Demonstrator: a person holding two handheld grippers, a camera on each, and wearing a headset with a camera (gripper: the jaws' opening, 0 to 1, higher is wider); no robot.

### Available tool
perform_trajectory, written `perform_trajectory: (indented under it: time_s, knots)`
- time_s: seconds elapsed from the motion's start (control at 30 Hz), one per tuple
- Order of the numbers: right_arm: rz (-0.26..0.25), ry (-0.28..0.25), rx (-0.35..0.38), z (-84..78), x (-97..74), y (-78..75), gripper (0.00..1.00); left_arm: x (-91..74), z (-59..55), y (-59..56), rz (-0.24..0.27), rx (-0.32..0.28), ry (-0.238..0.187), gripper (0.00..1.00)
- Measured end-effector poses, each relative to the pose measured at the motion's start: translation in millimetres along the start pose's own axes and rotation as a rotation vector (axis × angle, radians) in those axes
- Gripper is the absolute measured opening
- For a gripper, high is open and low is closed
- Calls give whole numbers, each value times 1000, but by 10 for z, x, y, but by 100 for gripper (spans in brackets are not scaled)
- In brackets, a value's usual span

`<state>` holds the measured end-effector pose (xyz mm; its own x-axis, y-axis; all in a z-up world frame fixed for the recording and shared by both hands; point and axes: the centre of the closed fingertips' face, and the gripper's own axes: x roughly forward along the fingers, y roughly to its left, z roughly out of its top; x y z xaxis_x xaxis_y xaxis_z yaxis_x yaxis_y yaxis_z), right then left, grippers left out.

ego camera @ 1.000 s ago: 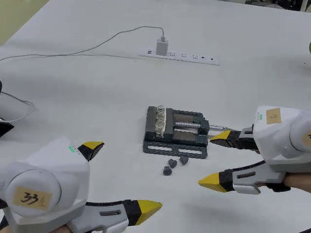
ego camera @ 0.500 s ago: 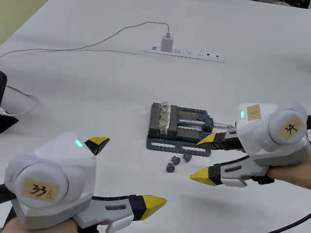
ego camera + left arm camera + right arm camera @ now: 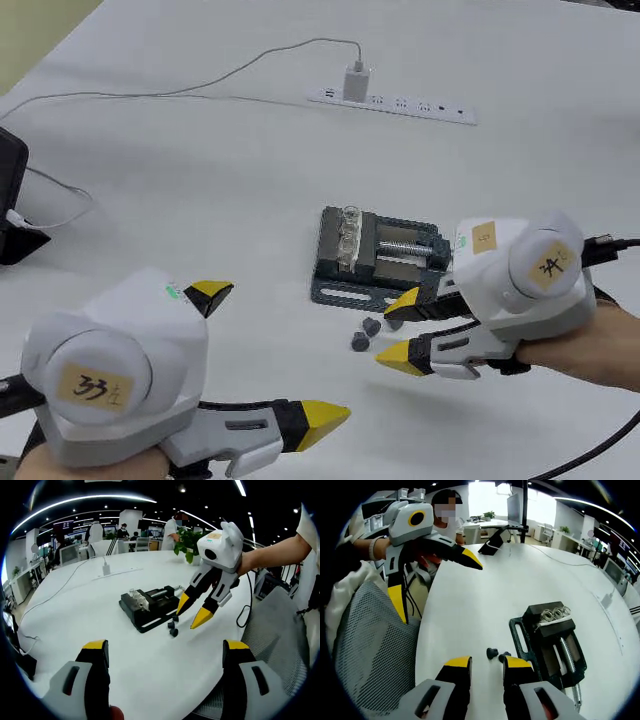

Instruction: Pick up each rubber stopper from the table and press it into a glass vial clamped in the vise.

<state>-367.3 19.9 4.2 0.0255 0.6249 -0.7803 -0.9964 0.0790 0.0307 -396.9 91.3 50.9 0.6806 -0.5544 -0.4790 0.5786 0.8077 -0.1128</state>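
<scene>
Yellow-tipped and standing apart with nothing between them, the jaws of the right gripper [image 3: 400, 328] hover just above a small cluster of dark rubber stoppers [image 3: 361, 342] on the white table [image 3: 200, 200], directly in front of the black vise [image 3: 378, 265]. In the right gripper view two stoppers lie just ahead of the jaw tips. In the head view a third seems to sit partly behind the upper jaw, though that is hard to tell. The left gripper [image 3: 272, 352] hangs well back toward the person, its jaws spread wide and empty. A row of clear glass vials [image 3: 350, 232] stands clamped upright in the vise, and their mouths look open, with no dark plug in any of them. Farther off, a power strip [image 3: 400, 103] with a white charger [image 3: 357, 80] lies across the table. By this showing the job has barely begun: no stopper is lifted, none is pressed home, and every vial waits. The step in hand is likely the first pick, with the right gripper to close on the nearest stopper.
</scene>
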Motion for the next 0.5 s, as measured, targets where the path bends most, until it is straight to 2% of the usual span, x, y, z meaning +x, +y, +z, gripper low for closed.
perform_trajectory:
  time_s: [0.5]
  knots:
    - [20, 12, -19, 15, 138, -47, 9, 5, -14, 0, -2, -7, 3, 93]
